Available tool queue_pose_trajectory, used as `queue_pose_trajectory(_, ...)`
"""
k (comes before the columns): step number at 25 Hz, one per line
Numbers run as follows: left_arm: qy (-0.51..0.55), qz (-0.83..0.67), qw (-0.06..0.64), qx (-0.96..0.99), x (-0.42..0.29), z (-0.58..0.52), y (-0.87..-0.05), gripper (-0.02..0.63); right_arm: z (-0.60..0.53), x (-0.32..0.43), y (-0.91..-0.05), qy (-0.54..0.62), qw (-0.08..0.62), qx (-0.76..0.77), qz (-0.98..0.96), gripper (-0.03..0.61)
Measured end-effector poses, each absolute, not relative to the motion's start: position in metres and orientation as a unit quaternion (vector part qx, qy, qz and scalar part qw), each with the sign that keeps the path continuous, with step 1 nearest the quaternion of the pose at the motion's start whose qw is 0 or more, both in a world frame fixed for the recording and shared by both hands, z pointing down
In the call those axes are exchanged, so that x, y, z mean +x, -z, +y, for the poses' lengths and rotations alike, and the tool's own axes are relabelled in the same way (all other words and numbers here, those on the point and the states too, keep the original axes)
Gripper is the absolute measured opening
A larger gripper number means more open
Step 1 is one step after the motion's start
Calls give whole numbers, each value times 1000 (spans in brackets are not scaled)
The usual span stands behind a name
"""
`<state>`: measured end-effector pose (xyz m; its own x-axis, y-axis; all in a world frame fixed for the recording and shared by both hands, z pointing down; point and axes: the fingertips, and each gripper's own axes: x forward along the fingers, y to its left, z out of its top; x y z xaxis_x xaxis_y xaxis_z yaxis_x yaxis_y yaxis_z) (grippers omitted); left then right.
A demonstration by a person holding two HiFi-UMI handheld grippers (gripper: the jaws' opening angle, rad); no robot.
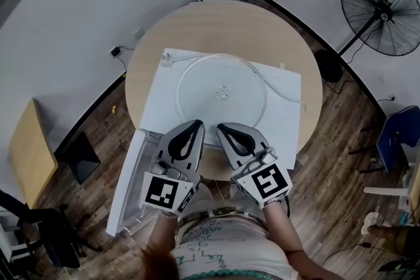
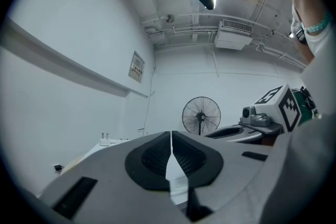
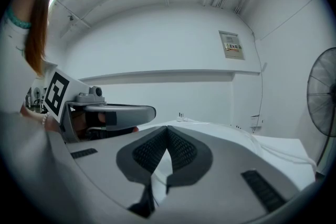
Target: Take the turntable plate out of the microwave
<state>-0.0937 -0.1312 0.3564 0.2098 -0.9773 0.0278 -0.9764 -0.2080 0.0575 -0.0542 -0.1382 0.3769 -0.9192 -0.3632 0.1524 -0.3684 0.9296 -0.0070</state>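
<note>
The turntable plate (image 1: 221,94) is clear glass and, as far as you can judge from the head view, it lies flat on the white top of the microwave (image 1: 283,131) rather than inside it, with its centre hub about midway across that top. The microwave's door (image 1: 128,187) hangs open at the lower left of the view, and a thin cord (image 1: 283,94) trails over the top just beside the plate's right edge. If that reading is right, the plate is already out and nothing is left to lift from the cavity.

Your left gripper (image 1: 199,122) and your right gripper (image 1: 220,128) sit side by side at the front of the microwave, and both point away from you toward the plate. In the head view their tips overlap the plate's near rim; you cannot tell from here whether they touch the glass or hover over it. The plate is round, so it has no long axis to line up with, and it lies straight ahead of both tips. Neither hand is clearly the nearer.

Both pairs of jaws are pressed together with nothing between them: each gripper view shows only a sliver of white surface below the closed pads. For any fresh grip on the rim you would have to part the jaws first.

Beyond this, the microwave stands on a round table (image 1: 216,23), and a fan (image 1: 382,10) stands well apart on the floor
</note>
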Motion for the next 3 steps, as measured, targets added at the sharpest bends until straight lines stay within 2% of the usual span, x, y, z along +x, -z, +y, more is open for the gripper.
queue_pose_trajectory(3, 11, -627, 34, 778, -95, -131, -356, 20, -138, -54, -379, -19, 78, 188, -979, -9)
